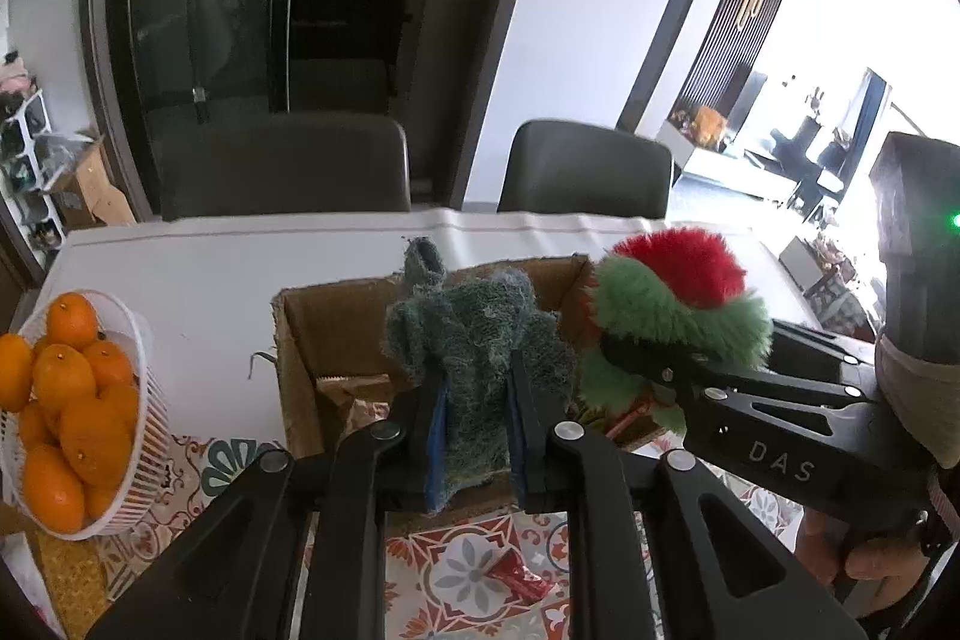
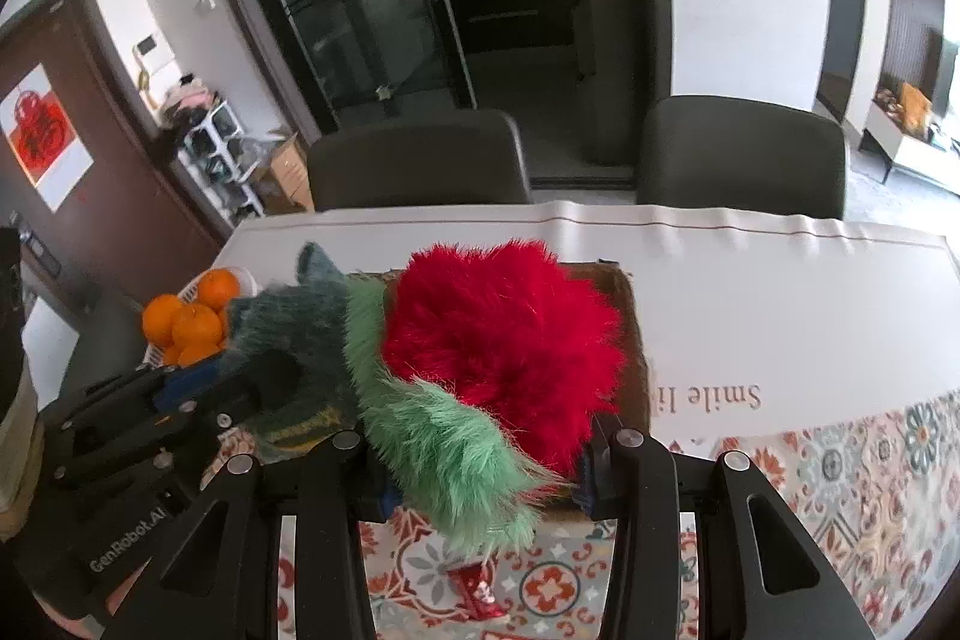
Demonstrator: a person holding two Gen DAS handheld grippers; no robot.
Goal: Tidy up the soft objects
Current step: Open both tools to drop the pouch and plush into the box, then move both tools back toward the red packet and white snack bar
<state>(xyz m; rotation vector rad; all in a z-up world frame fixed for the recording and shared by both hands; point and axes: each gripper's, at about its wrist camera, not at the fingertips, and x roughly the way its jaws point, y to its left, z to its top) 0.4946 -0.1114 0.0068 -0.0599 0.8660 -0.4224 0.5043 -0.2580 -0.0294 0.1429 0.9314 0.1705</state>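
both grippers hang over the box (image 1: 336, 322) for dropping: left gripper (image 1: 474, 400) pinches a teal rag (image 1: 474, 340), right gripper (image 2: 486, 466) clamps a red-green pompom (image 2: 504, 334).

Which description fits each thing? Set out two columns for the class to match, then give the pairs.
1 teal fuzzy cloth
2 red and green fluffy toy
3 oranges
4 cardboard box

A in the white basket
B clamped in the right gripper
C open, under both soft things
D clamped in the left gripper

Pairs: 1-D, 2-B, 3-A, 4-C
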